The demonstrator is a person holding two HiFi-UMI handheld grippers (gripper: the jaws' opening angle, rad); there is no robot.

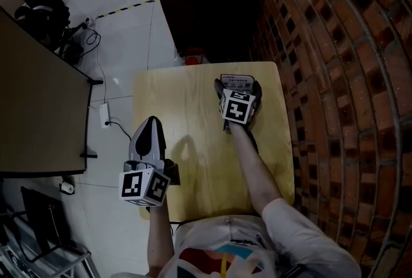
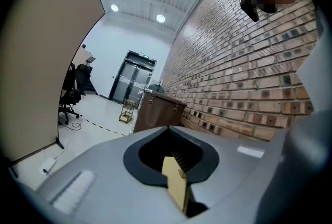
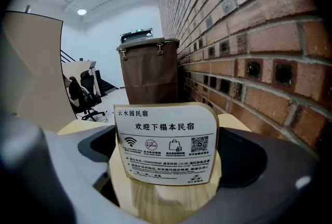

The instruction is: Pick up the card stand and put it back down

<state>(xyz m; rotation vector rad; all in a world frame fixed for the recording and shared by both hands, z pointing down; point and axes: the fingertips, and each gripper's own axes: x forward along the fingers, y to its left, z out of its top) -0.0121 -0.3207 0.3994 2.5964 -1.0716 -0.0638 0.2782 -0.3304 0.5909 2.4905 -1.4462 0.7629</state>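
Observation:
The card stand (image 1: pixel 237 81), a white printed card on a light wooden base, stands near the far right corner of the small wooden table (image 1: pixel 187 103). My right gripper (image 1: pixel 237 86) reaches over it, one dark jaw on each side. In the right gripper view the card stand (image 3: pixel 166 140) fills the gap, and the right gripper (image 3: pixel 166 176) is shut on its wooden base. My left gripper (image 1: pixel 152 121) hangs over the table's left edge, well away from the stand. Its jaws meet at the tip, holding nothing. In its own view the left gripper (image 2: pixel 170 132) points toward the room.
A brick wall (image 1: pixel 335 77) runs close along the table's right side. A dark brown cabinet (image 1: pixel 199 0) stands just beyond the far edge. A large desk panel (image 1: pixel 32 109) is on the left, with a power strip (image 1: pixel 105 114) and cable on the floor between.

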